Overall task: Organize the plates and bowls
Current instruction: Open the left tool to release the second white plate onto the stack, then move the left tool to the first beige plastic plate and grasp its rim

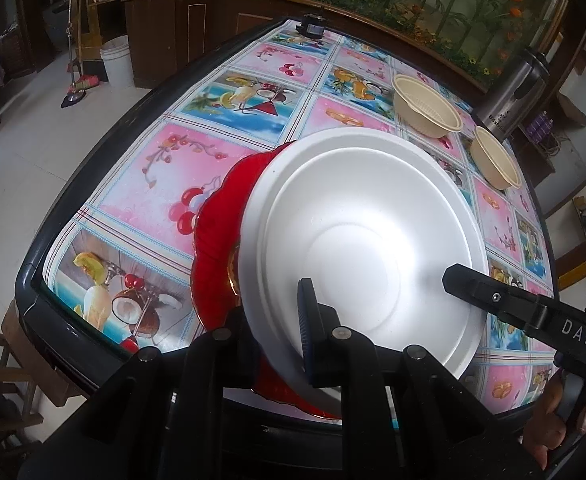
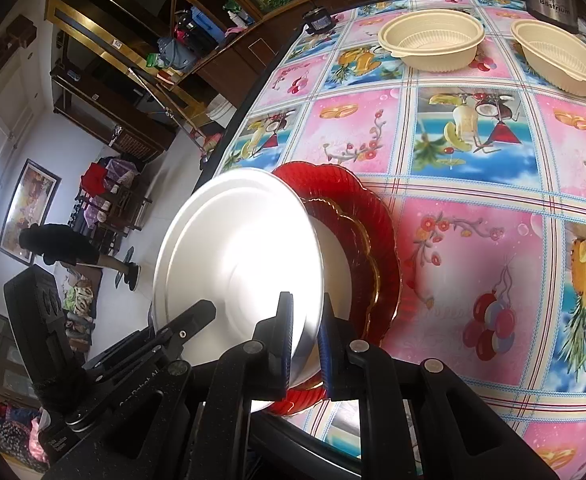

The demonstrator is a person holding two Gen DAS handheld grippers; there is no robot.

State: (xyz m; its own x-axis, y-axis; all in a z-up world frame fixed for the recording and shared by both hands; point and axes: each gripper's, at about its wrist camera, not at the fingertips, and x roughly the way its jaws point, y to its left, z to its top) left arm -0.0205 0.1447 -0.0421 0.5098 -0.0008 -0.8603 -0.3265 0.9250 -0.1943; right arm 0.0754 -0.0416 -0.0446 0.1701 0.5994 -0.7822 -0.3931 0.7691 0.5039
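Note:
A white foam plate (image 1: 357,232) is held tilted over a red glass plate (image 1: 217,224) that lies near the table's front edge. My left gripper (image 1: 285,344) is shut on the white plate's near rim. My right gripper (image 2: 305,344) is shut on the same white plate (image 2: 237,256) from the other side, and its arm (image 1: 533,308) shows in the left wrist view. The red plate (image 2: 373,232) with a gold-edged centre lies flat under it. Two beige bowls (image 1: 425,108) (image 1: 497,160) stand apart at the far right, also shown in the right wrist view (image 2: 433,44) (image 2: 561,60).
The table (image 2: 473,168) has a colourful fruit-print cloth and a dark rim (image 1: 105,132). A steel thermos (image 1: 513,92) stands behind the bowls. A small black object (image 1: 311,26) sits at the far edge. Chairs and floor lie to the left.

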